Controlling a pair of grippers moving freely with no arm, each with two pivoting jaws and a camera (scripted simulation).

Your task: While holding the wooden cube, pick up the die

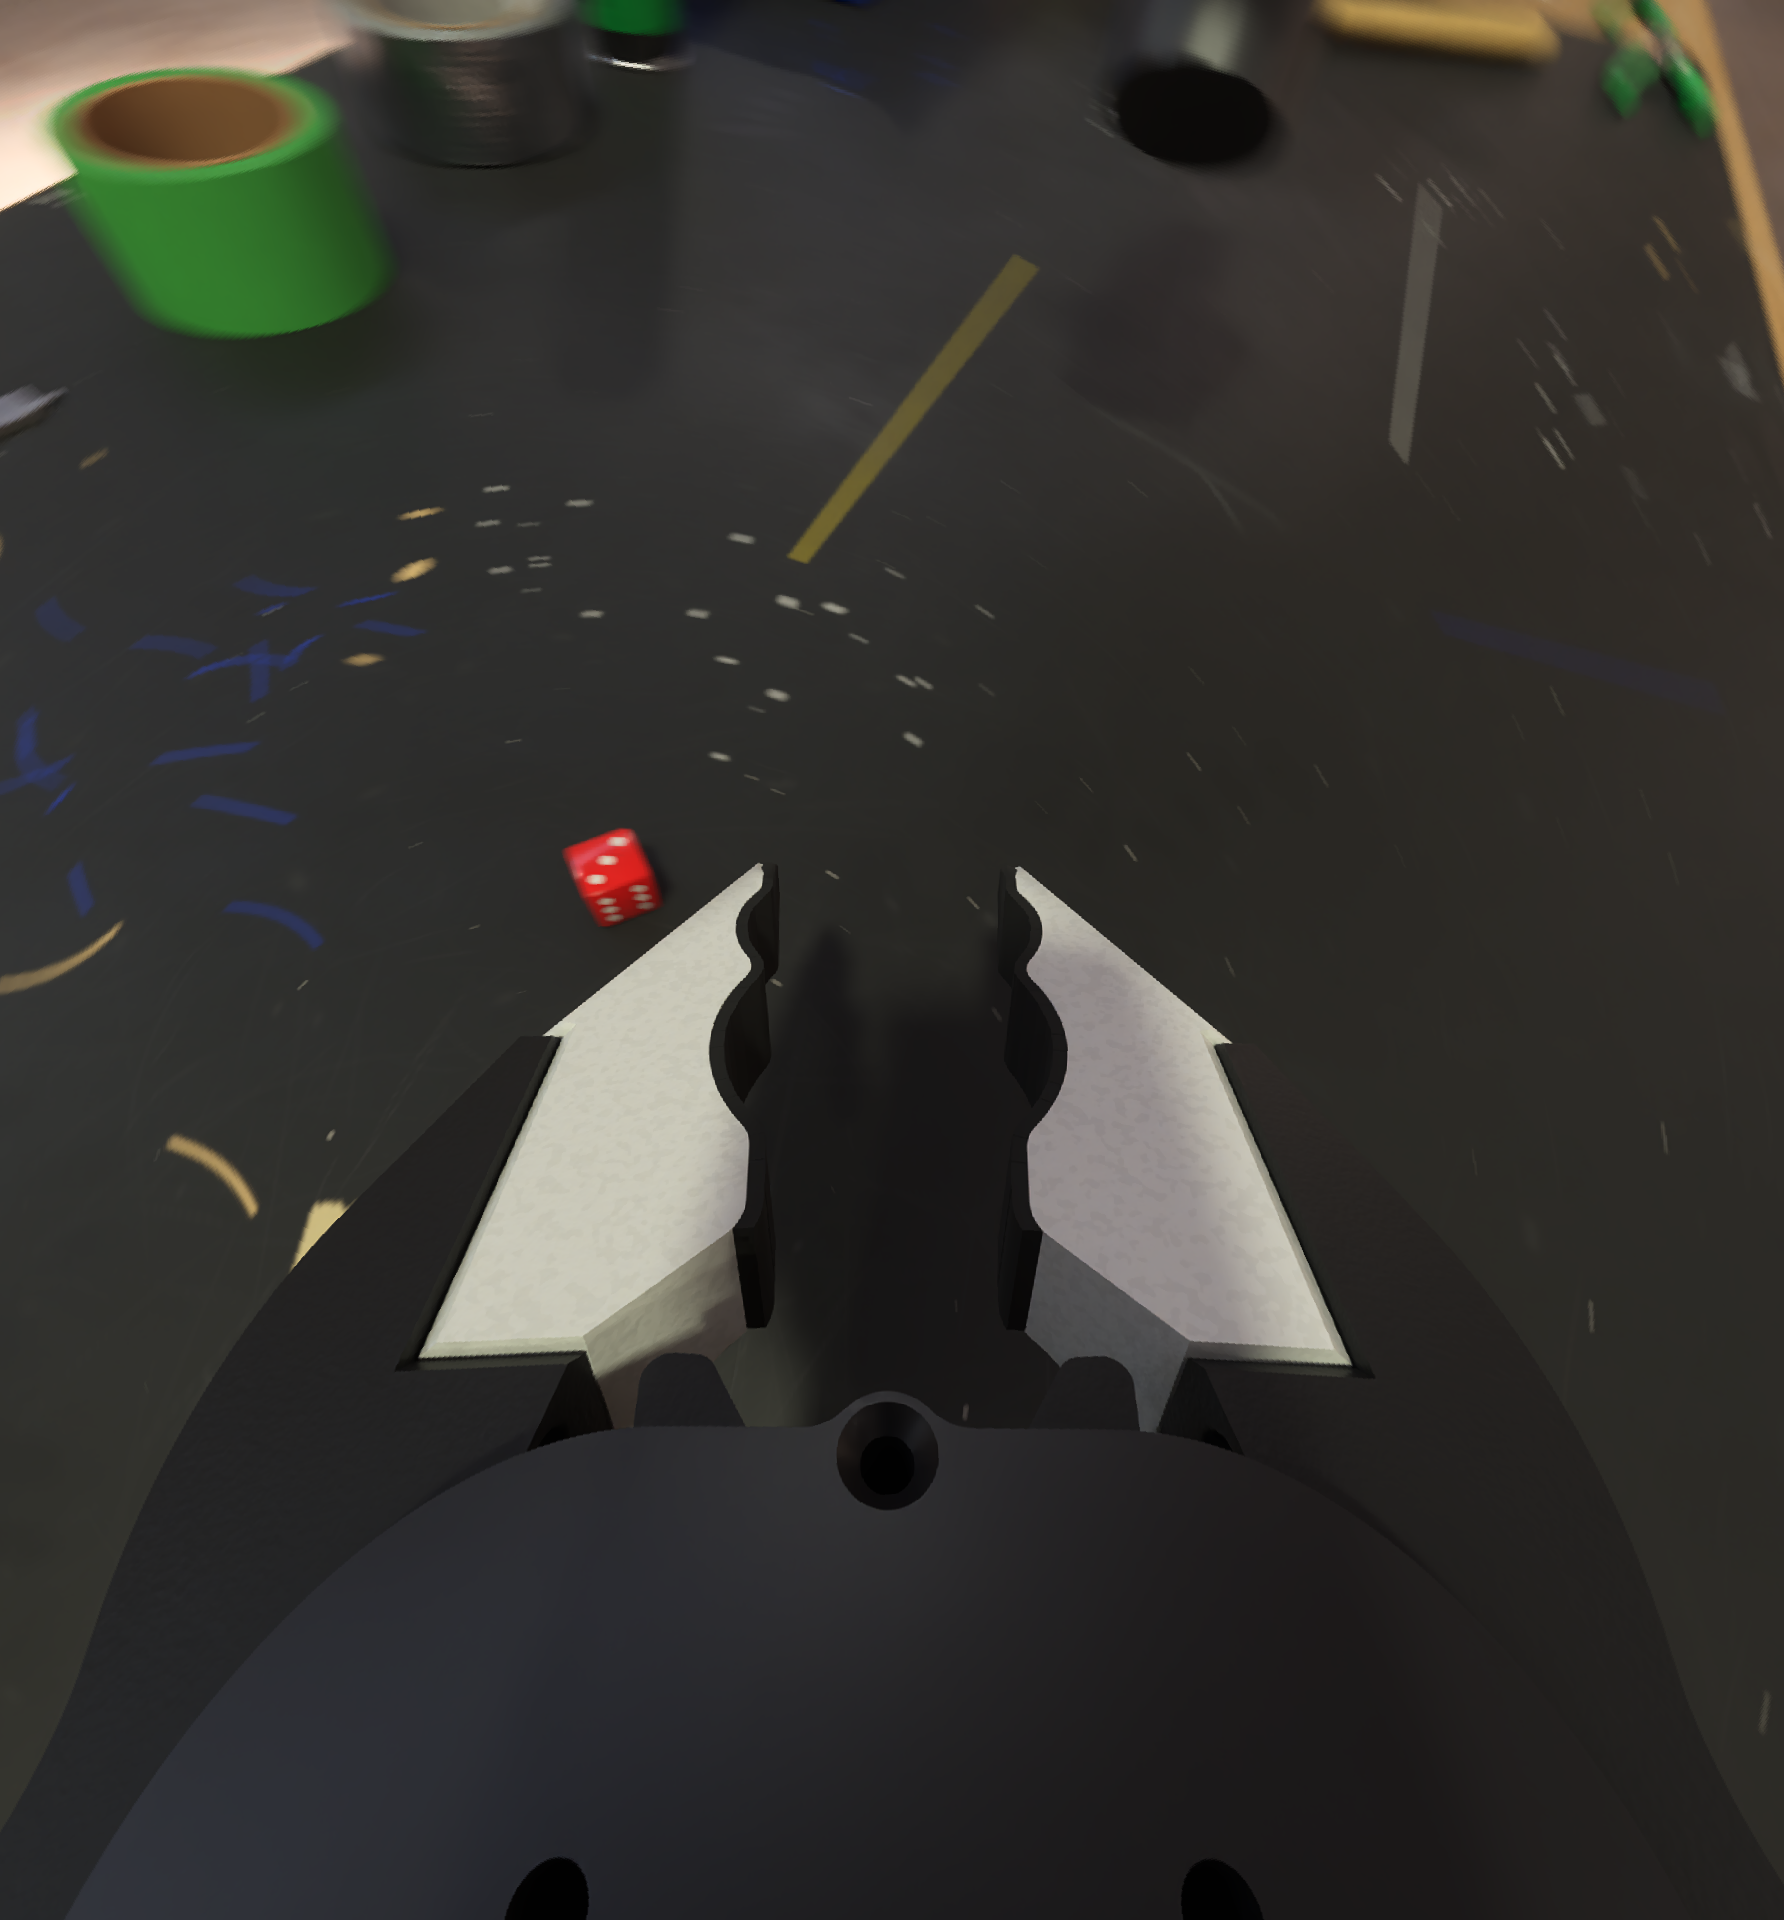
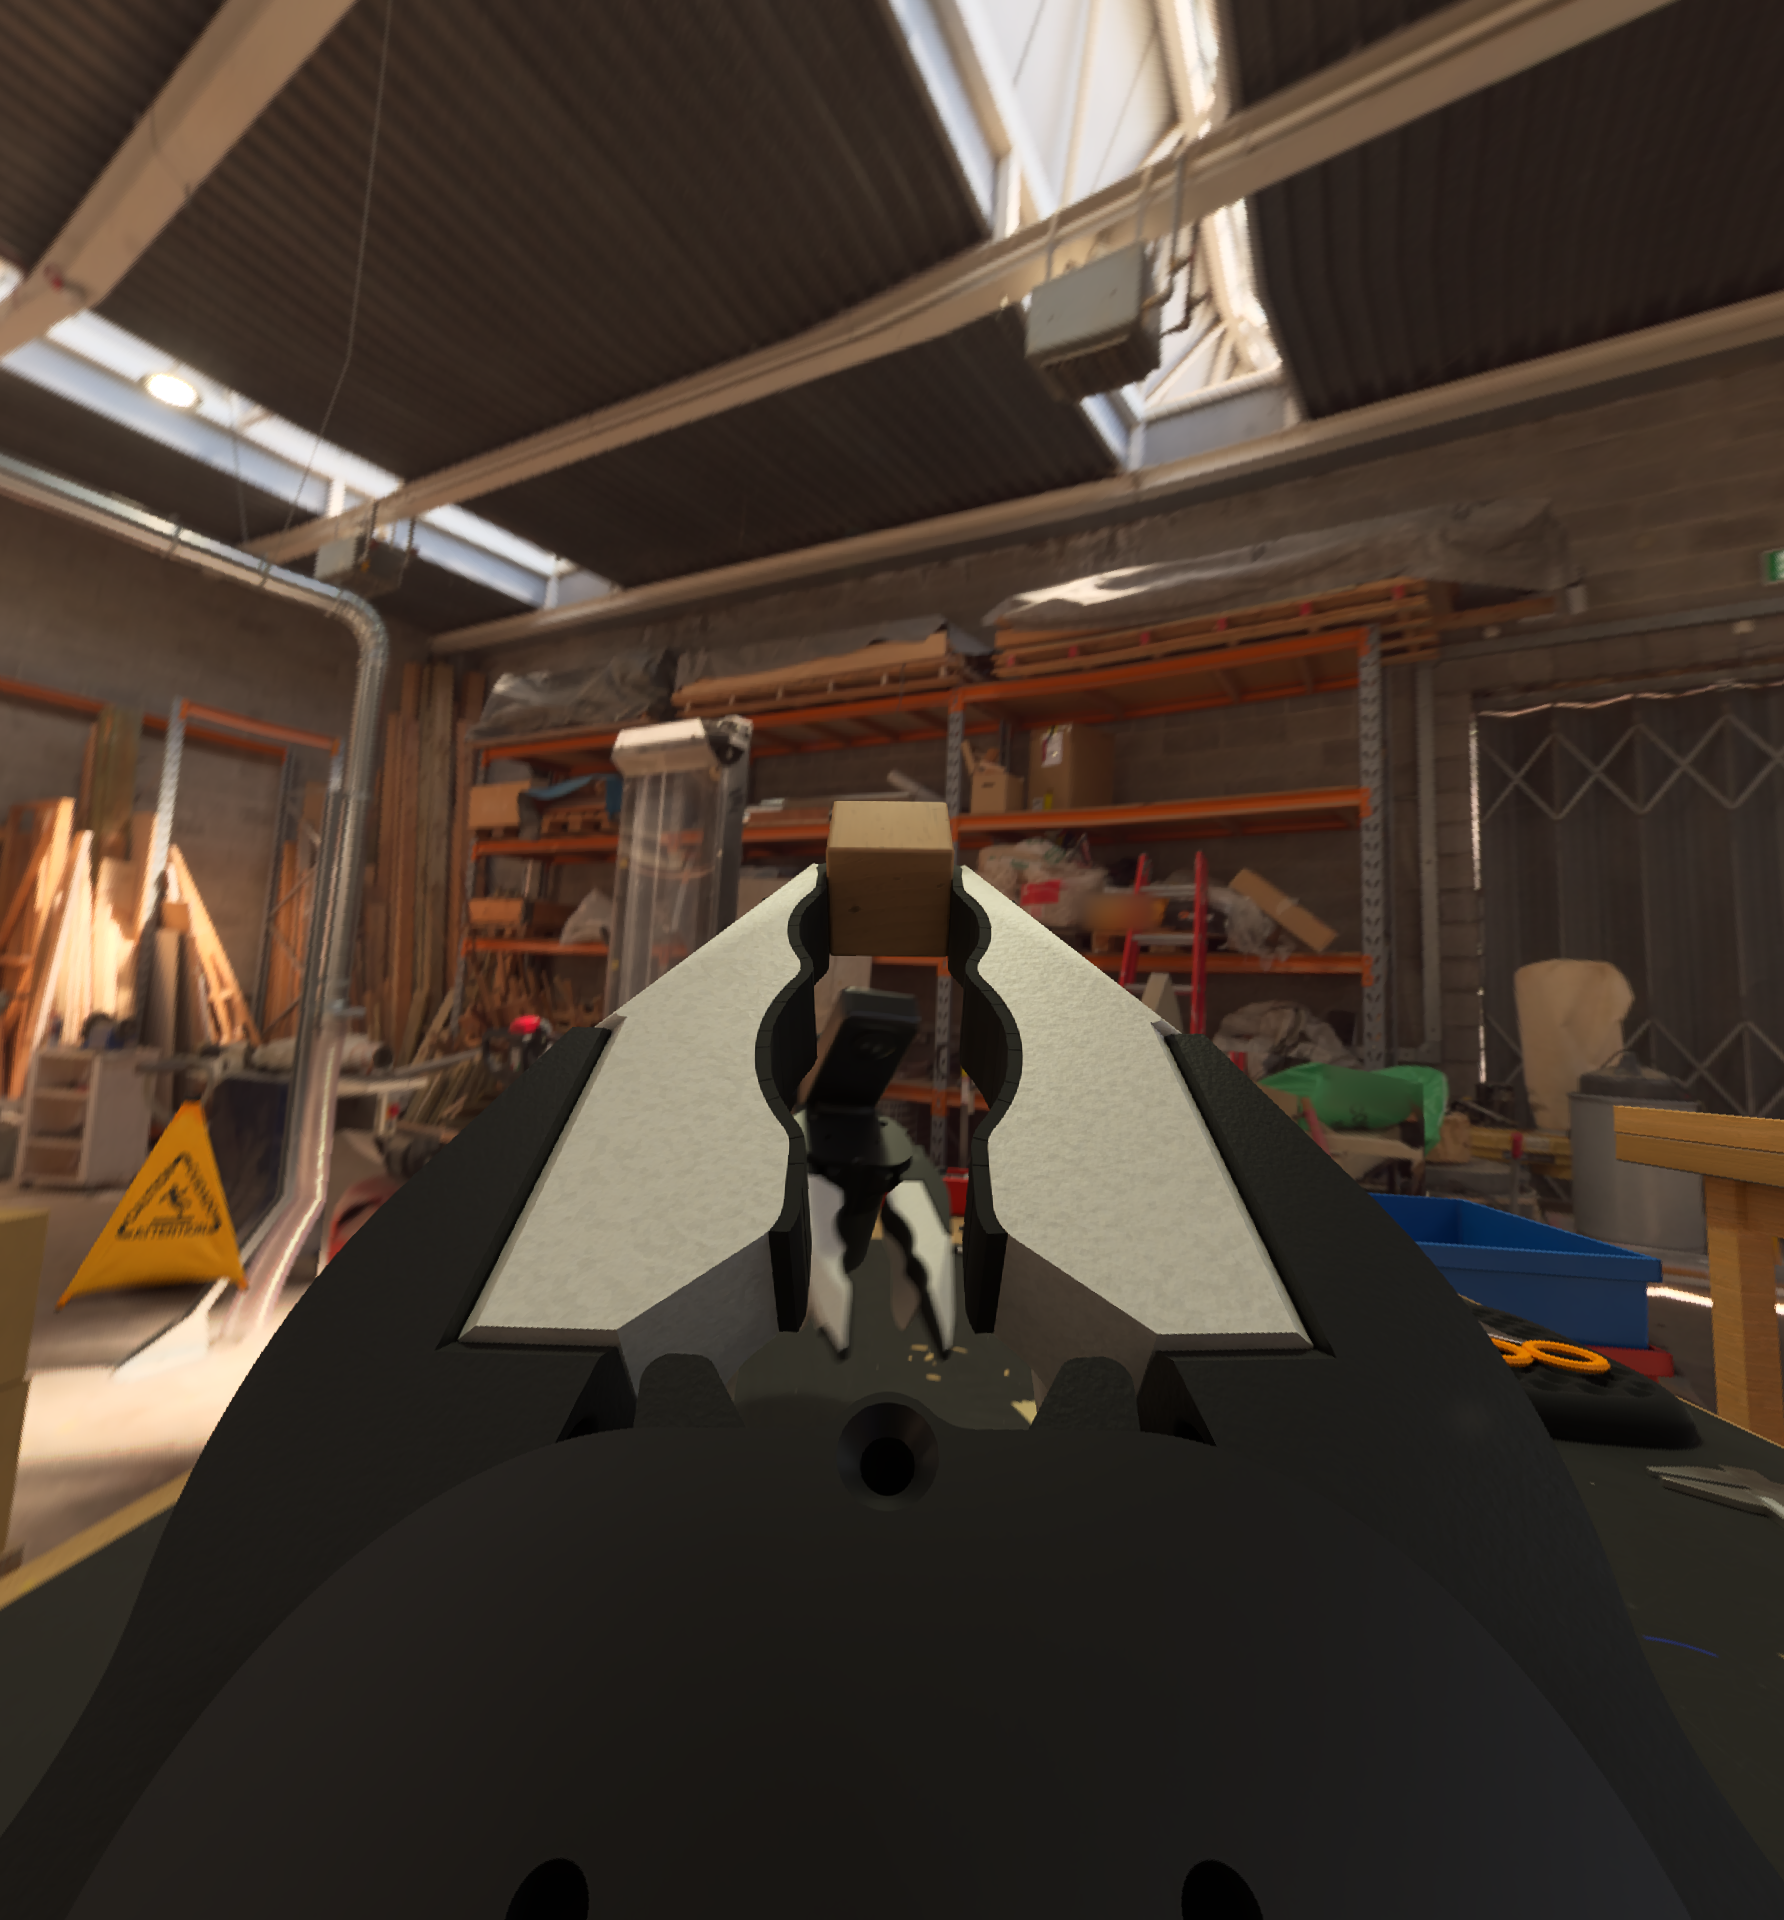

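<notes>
Left claw [image 1: 888, 883] right of die [image 1: 612, 876]

Blurred beyond the green tape roll [image 1: 218, 197]: a grey roll [image 1: 483, 88] cut off by the top edge, a dark round opening [image 1: 1191, 112] and green clips [image 1: 1657, 73] far to the right. Hidden mostly behind the right gripper [image 2: 888, 894] holding the wooden cube [image 2: 888, 878]: the left gripper [image 2: 883, 1320], glimpsed between the fingers. Cut off by the right edge, right of that cube: a wooden bench [image 2: 1740, 1153].

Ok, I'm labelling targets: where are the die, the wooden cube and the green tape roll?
die [image 1: 613, 876], left wrist view, its top corner.
wooden cube [image 2: 888, 894], right wrist view, near face.
green tape roll [image 1: 233, 239], left wrist view, outer side.
</notes>
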